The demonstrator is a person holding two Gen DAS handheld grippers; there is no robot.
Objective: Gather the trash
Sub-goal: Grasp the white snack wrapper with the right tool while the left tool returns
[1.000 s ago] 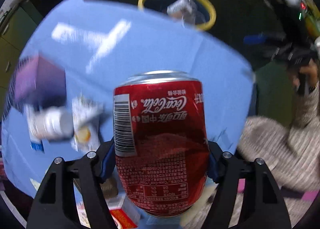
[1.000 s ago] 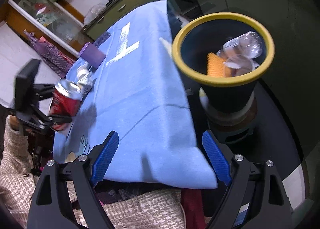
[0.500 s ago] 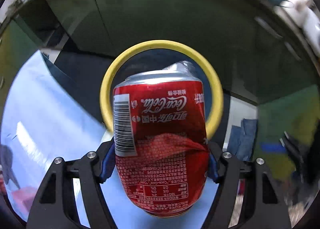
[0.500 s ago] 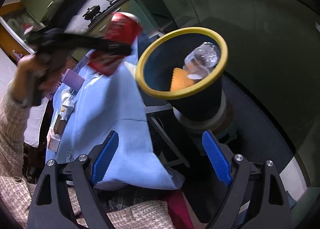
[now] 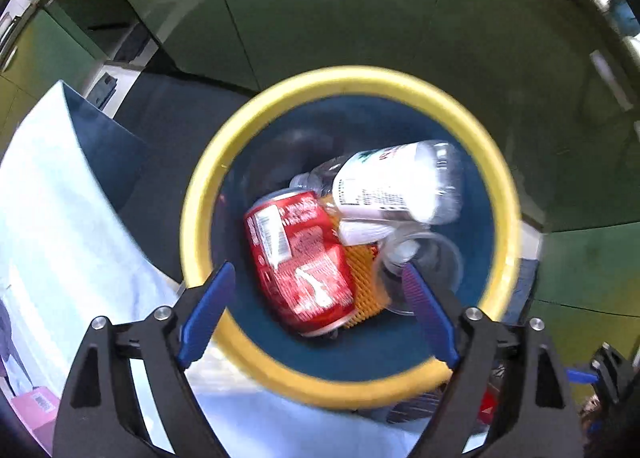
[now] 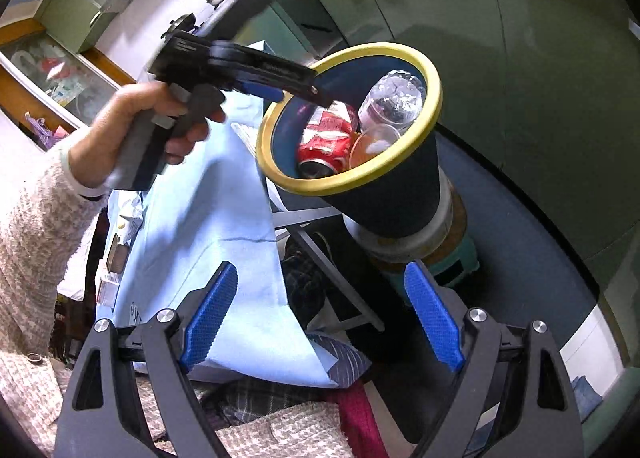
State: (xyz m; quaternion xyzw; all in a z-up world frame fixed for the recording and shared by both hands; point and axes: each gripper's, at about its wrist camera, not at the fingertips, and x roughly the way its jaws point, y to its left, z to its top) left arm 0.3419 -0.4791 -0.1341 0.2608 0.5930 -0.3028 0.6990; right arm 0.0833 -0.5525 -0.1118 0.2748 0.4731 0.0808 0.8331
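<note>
Inside the yellow-rimmed dark blue bin [image 5: 505,193], a red aluminium cola can [image 5: 301,262] is lying against a clear plastic bottle [image 5: 394,181]; left gripper [image 5: 318,308] is hovering above, spread empty; right gripper [image 6: 320,318] is gaping empty beside the blue-clothed table [image 6: 208,193] edge.

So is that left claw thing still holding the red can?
Apart. In the left wrist view the left gripper has its fingers spread wide, while the red can lies below them inside the yellow-rimmed bin.
</note>
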